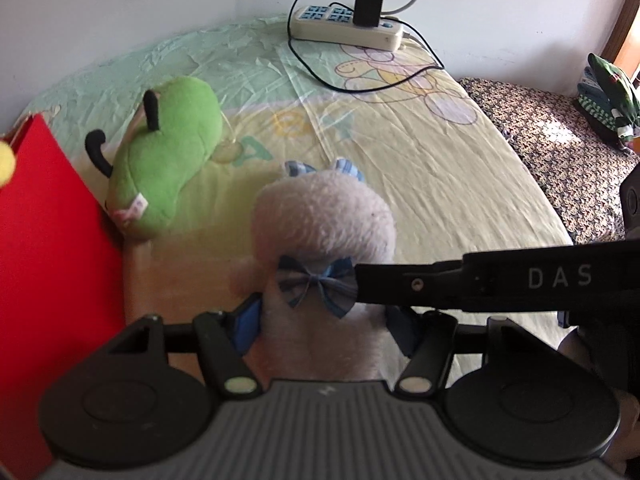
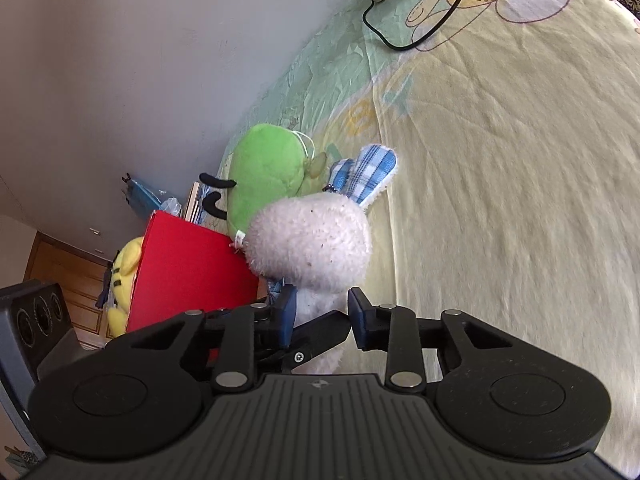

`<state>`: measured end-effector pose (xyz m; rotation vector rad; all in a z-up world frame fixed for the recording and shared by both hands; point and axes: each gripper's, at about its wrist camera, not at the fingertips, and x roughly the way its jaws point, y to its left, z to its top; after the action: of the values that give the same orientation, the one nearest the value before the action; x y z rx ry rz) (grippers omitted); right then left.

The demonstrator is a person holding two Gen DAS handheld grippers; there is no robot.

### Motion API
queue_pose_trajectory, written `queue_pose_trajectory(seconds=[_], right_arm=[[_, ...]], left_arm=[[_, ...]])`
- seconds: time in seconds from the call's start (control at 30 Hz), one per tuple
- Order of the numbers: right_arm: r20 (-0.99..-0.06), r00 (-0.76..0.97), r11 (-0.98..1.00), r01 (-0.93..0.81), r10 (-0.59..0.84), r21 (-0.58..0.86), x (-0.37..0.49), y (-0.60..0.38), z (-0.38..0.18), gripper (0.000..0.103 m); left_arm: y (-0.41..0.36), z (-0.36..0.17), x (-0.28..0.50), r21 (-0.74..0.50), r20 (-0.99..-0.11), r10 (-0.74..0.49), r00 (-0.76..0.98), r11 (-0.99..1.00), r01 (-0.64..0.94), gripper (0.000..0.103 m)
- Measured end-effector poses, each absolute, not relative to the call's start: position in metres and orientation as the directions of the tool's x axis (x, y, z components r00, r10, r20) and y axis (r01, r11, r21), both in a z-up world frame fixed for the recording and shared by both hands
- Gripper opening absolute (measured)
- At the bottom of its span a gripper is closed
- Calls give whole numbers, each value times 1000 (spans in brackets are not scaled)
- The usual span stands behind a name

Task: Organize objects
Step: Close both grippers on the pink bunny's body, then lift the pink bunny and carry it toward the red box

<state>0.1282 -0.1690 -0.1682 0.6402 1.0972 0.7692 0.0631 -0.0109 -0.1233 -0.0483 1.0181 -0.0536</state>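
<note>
A white plush rabbit (image 1: 324,220) with blue checked ears and a blue bow is held over the bed. My left gripper (image 1: 324,320) is shut on its body below the bow. My right gripper (image 2: 320,316) is shut on the same rabbit (image 2: 312,240) at its neck; its finger (image 1: 460,280) crosses the left wrist view from the right. A green plush toy (image 1: 168,160) lies on the sheet just beyond, next to a red box (image 1: 52,260). It also shows in the right wrist view (image 2: 268,172), beside the red box (image 2: 188,272).
A yellow plush (image 2: 124,276) sits behind the red box. A power strip (image 1: 348,26) with a black charger and cable lies at the far end of the bed (image 1: 420,160) by the wall. A patterned mat (image 1: 552,148) with folded cloth lies right.
</note>
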Motion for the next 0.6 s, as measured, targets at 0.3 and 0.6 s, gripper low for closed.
queue_pose_trajectory(seconds=[0.3,0.6], right_arm=[[-530,307,598,-204,791,775,101,-181,-167,46],[-509,319,579,-181,799,795,107,-165,-173,57]], left_arm=[[-17,-120,40,-36,-836,-59,545,998,53,81],[-21,-128,51,0,-823,-41,567,997,72,83]])
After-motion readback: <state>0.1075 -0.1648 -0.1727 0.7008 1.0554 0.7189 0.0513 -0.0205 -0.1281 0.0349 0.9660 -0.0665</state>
